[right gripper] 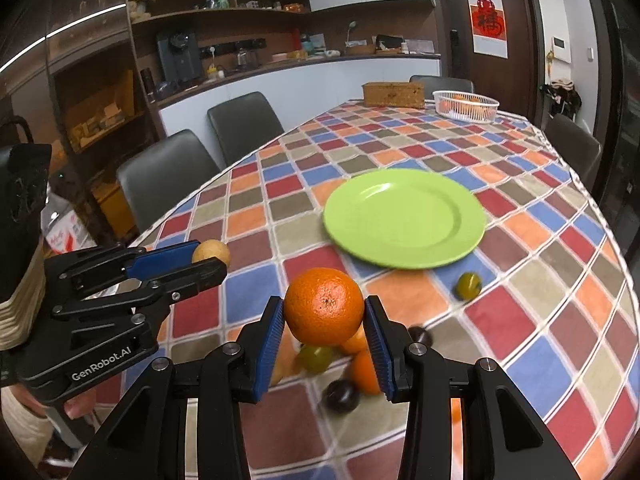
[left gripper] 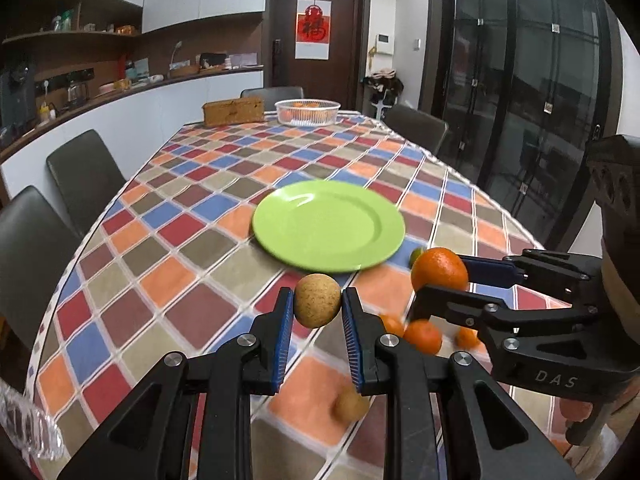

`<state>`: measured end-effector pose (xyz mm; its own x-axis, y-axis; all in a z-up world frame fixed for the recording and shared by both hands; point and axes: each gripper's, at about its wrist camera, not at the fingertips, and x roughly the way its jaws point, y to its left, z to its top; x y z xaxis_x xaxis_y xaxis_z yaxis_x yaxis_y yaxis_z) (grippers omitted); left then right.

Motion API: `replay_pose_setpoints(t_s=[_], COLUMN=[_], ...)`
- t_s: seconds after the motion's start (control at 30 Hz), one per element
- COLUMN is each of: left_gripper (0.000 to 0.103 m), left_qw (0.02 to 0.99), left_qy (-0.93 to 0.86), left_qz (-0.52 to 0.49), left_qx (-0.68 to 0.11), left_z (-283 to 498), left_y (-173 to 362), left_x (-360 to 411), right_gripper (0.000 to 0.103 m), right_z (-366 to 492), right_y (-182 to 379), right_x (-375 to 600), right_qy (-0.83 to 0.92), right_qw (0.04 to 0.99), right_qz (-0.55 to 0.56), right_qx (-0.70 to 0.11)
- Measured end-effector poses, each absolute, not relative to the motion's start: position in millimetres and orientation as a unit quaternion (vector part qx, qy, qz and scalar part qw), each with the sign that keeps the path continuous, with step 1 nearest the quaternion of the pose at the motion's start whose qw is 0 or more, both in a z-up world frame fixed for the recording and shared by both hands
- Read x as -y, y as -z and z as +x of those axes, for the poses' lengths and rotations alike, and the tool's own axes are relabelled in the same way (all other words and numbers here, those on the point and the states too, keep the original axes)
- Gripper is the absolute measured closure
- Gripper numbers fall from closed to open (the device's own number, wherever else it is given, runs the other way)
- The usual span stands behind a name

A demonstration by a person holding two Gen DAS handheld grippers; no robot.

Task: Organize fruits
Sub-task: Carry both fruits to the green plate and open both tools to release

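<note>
My left gripper [left gripper: 318, 306] is shut on a tan round fruit [left gripper: 317, 300], held above the checkered tablecloth just short of the empty green plate [left gripper: 328, 226]. My right gripper [right gripper: 324, 312] is shut on a large orange [right gripper: 324, 306], also raised near the plate [right gripper: 404, 218]. In the left wrist view the right gripper [left gripper: 440, 276] with the orange [left gripper: 439, 268] is at the right. In the right wrist view the left gripper [right gripper: 208, 258] with the tan fruit [right gripper: 212, 252] is at the left. Below lie small oranges [left gripper: 423, 336], a tan fruit [left gripper: 350, 406], green fruits [right gripper: 468, 286] and dark plums [right gripper: 340, 396].
A white basket [left gripper: 307, 112] holding oranges and a brown box [left gripper: 233, 111] stand at the table's far end. Grey chairs [left gripper: 84, 168] line both long sides. A crinkled clear plastic item [left gripper: 28, 428] sits at the near left edge.
</note>
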<state>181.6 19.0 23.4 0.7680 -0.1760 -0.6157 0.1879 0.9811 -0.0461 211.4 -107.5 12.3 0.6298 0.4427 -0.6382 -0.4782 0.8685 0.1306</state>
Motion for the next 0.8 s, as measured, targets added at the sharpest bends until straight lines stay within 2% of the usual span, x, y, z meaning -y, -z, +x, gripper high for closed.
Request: replay_pose_setpoints(t_s=[0.33, 0.8], left_gripper=[0.078, 0.078], left_qw=[0.935, 0.906], left_qy=[0.119, 0.134], left_qz=[0.008, 0.002], left_qx=[-0.334, -0.401], left_z=[243.2, 328.4], left_y=[-30.1, 6.0], left_x=[-3.6, 2.6], right_gripper=[0.061, 0.061], right_z=[272.3, 356.5], right_y=[-21.5, 4.2], right_x=[122.7, 129.8], right_qy=[-0.249, -0.238], right_qw=[0.902, 0.880], right_qz=[-0.026, -0.017], right_qx=[-0.352, -0.411])
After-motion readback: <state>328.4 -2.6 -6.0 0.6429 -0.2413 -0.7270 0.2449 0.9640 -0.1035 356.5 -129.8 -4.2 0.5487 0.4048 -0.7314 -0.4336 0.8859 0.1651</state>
